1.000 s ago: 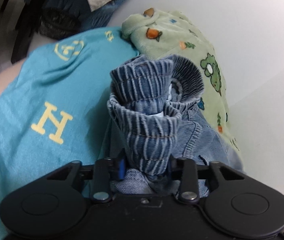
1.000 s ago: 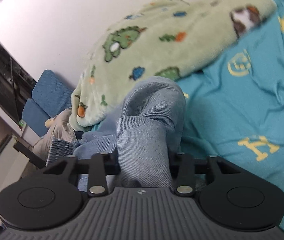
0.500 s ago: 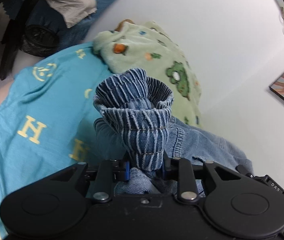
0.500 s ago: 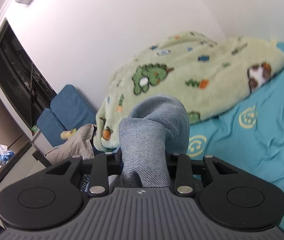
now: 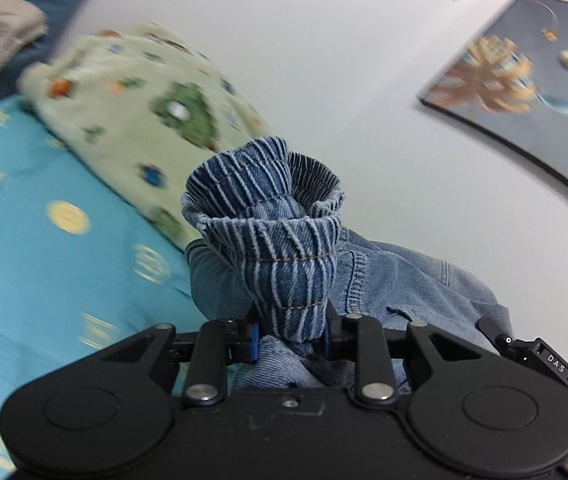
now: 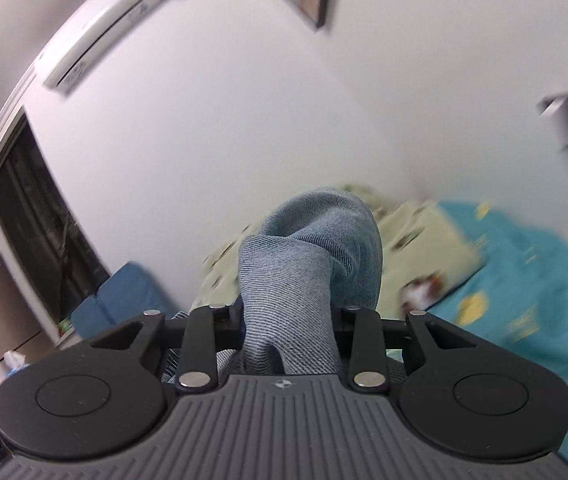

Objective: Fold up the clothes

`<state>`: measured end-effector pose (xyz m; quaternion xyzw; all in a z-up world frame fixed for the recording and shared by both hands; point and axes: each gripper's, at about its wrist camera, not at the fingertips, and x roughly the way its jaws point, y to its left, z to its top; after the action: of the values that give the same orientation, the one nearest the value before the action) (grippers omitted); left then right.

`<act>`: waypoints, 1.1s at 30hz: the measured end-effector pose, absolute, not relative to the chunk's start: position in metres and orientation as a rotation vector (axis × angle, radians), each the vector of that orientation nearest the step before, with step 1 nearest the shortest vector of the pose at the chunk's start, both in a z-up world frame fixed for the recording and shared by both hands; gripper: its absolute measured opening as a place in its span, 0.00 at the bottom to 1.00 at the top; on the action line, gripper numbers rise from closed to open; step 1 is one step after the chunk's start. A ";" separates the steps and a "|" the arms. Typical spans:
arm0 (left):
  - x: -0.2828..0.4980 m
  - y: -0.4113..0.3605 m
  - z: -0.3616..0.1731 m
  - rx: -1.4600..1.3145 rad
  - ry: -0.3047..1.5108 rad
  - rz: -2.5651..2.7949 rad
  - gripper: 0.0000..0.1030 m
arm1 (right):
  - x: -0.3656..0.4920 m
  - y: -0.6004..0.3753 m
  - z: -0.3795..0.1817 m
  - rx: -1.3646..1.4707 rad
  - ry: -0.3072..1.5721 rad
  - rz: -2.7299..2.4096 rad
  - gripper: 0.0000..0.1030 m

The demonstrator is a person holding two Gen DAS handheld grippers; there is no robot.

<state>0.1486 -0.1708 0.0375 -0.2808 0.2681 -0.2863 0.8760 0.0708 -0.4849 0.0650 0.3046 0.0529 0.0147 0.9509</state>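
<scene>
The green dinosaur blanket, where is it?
In the left wrist view, the green blanket lies upper left on the blue bedsheet, against the white wall, behind the jeans.

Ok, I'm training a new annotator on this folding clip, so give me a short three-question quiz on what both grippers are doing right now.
1. True or false: the left gripper is open and holds nothing.
2. Which part of the jeans does the left gripper clamp? A) ribbed waistband B) back pocket C) leg hem
3. Fill in: the right gripper is shut on a fold of plain ____ fabric.

Key:
1. False. It is shut on the jeans.
2. A. The striped, gathered waistband stands up between its fingers.
3. Denim. The fold bulges up between the fingers, with the green blanket and blue sheet blurred behind.
</scene>
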 end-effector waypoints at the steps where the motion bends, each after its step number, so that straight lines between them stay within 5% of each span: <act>1: 0.147 -0.189 0.034 -0.578 0.567 -0.620 0.24 | 0.060 -0.499 0.067 0.613 0.096 0.013 0.33; 19: 0.161 -0.402 -0.087 -0.363 0.717 -0.861 0.24 | -0.028 -0.670 -0.045 0.601 0.130 -0.305 0.33; 33: 0.160 -0.413 -0.132 -0.239 0.727 -0.926 0.30 | -0.001 -0.671 -0.130 0.623 0.397 -0.465 0.35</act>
<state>0.1605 -0.4133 -0.1323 -0.1122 0.3423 -0.4355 0.8250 -0.0015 -0.6707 -0.1296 0.3017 0.1921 -0.2253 0.9063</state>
